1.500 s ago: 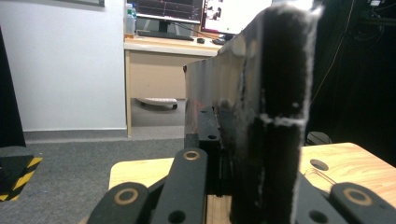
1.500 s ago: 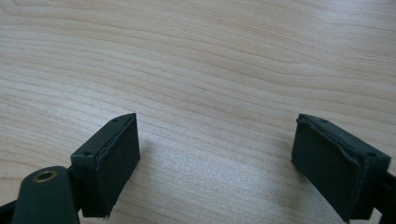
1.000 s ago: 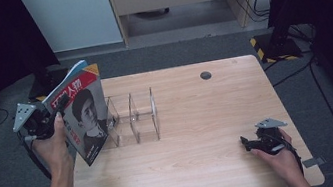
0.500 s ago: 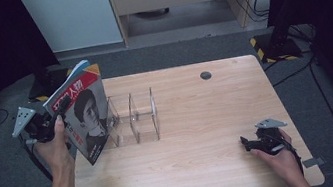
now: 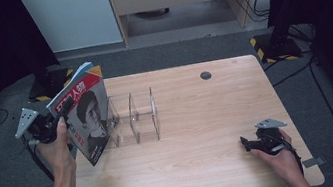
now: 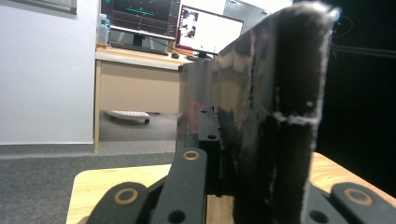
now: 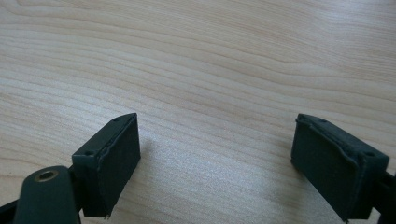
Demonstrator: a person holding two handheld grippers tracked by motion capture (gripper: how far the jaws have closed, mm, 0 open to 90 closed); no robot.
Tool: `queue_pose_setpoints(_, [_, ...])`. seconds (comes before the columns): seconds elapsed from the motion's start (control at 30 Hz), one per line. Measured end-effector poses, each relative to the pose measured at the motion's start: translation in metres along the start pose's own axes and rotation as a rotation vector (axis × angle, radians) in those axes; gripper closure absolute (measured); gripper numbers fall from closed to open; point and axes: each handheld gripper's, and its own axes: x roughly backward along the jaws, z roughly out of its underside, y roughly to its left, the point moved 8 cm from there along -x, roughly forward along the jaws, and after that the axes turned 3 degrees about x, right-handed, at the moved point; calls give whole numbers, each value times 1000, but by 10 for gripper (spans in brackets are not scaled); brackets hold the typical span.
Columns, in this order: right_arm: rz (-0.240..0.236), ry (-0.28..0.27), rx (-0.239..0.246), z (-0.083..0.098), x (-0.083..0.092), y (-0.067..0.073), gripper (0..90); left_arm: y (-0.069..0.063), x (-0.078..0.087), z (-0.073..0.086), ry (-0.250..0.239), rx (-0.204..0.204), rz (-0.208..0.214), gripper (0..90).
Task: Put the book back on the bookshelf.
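At about nine o'clock on the light wooden table (image 5: 201,133), just off its left edge, the left gripper (image 5: 60,121) is clamped on a glossy magazine with a portrait and red characters on its cover (image 5: 85,117), gripping it near the upper left corner. The magazine stands tilted, its lower corner down near the table's left edge, and it hides the left end of the clear acrylic divider rack (image 5: 135,117) just beside it toward three o'clock; whether the two touch is hard to tell. In the left gripper view the magazine (image 6: 275,116) appears edge-on as a dark slab between the jaws, blocking everything to the right of it. A small dark round spot (image 5: 205,75) sits toward one o'clock, too small to identify. At about five o'clock the right gripper (image 5: 249,143) rests low over the tabletop, and in the right gripper view its jaws stand wide apart with bare wood grain (image 7: 210,93) between them.
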Motion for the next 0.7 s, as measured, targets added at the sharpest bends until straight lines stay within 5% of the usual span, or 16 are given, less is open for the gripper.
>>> queue_pose_setpoints(0.7, [-2, 1, -1, 0, 0, 1, 158, 12, 13, 10, -70, 61, -10, 860])
